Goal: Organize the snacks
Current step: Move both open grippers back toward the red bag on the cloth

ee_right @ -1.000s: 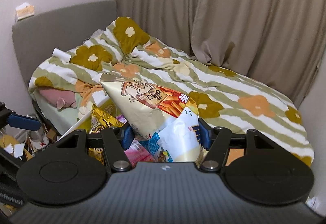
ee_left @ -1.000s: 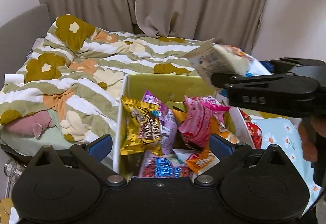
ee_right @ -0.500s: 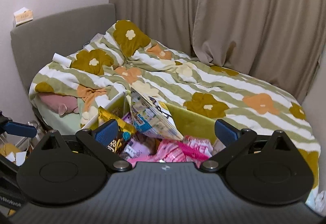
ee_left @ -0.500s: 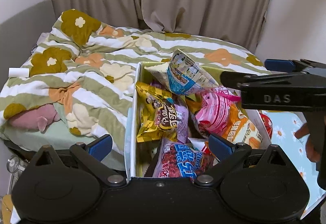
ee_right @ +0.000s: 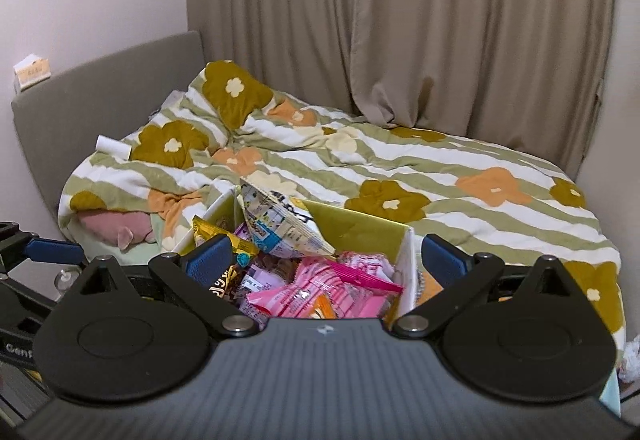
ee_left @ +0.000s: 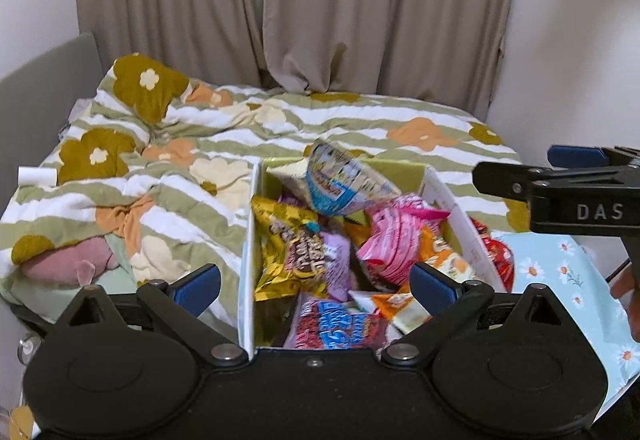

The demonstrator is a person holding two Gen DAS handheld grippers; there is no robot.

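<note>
I see my left gripper [ee_left: 316, 282] and my right gripper [ee_right: 324, 256] both with jaws spread wide and nothing between them. The snacks are in the box [ee_left: 245, 264], which stands at the edge of the bed [ee_left: 200, 176]. The white and blue bag [ee_left: 340, 184] lies on top of the pile, leaning on the far wall of the box and rising above the rim. I think this bag can slide off, because nothing presses it down. The pink bag [ee_left: 394, 240] also sits high. A red packet [ee_left: 498, 256] is outside the box, just beside its right wall. If I reach for it carelessly, I may push the box wall and spill the pile.
</note>
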